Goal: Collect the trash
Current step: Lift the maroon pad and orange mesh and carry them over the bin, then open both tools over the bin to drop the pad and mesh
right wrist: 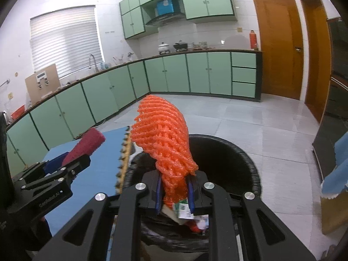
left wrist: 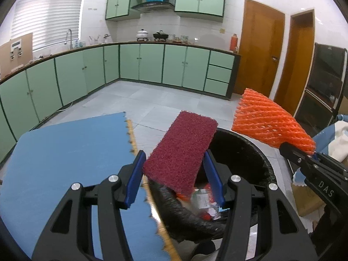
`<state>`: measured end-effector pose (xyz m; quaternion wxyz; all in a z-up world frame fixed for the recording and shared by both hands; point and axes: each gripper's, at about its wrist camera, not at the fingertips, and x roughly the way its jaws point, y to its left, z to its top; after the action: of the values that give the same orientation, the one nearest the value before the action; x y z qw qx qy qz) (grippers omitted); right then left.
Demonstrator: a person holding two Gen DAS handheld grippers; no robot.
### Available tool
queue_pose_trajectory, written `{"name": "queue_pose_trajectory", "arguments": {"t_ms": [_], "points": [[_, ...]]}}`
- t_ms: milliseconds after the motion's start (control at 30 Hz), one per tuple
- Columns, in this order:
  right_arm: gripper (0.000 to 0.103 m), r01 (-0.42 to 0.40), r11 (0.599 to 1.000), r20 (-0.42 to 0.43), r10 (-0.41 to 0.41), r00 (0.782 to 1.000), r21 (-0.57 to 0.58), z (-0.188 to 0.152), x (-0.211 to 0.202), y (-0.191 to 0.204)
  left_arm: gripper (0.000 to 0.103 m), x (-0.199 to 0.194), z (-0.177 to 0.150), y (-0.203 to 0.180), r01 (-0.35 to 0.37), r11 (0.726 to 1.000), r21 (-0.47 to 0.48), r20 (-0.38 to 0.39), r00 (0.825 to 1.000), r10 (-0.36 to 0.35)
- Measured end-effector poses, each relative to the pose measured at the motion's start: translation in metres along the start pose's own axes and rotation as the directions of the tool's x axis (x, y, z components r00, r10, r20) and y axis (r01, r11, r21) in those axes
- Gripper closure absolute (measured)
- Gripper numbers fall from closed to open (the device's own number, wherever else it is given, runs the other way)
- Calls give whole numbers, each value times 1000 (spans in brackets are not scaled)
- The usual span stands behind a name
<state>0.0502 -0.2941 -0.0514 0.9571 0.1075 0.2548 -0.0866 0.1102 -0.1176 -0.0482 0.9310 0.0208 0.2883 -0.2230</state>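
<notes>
Left gripper (left wrist: 174, 174) clamped on maroon scouring pad (left wrist: 181, 150); right gripper (right wrist: 174, 193) pinched on orange foam net (right wrist: 162, 137); both over black bin (right wrist: 250, 165).

Both items judged light and soft. Pad is springy, held across its width at the near end; net crushes easily, gathered at its neck. Each projects forward past the fingertips above the bin's open mouth.
</notes>
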Motion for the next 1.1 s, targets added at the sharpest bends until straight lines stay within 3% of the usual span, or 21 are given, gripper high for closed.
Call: {"name": "queue_pose_trajectory", "arguments": {"t_ms": [467, 800, 1100], "points": [[85, 74, 997, -75, -71, 995, 36, -18, 45, -60, 50, 80, -6, -51, 57, 997, 60, -54, 997, -54], [85, 92, 993, -145, -81, 986, 77, -23, 107, -88, 50, 147, -7, -52, 40, 998, 54, -130, 991, -33], [82, 86, 995, -193, -75, 978, 49, -27, 144, -91, 50, 175, -3, -46, 28, 997, 73, -148, 989, -17]]}}
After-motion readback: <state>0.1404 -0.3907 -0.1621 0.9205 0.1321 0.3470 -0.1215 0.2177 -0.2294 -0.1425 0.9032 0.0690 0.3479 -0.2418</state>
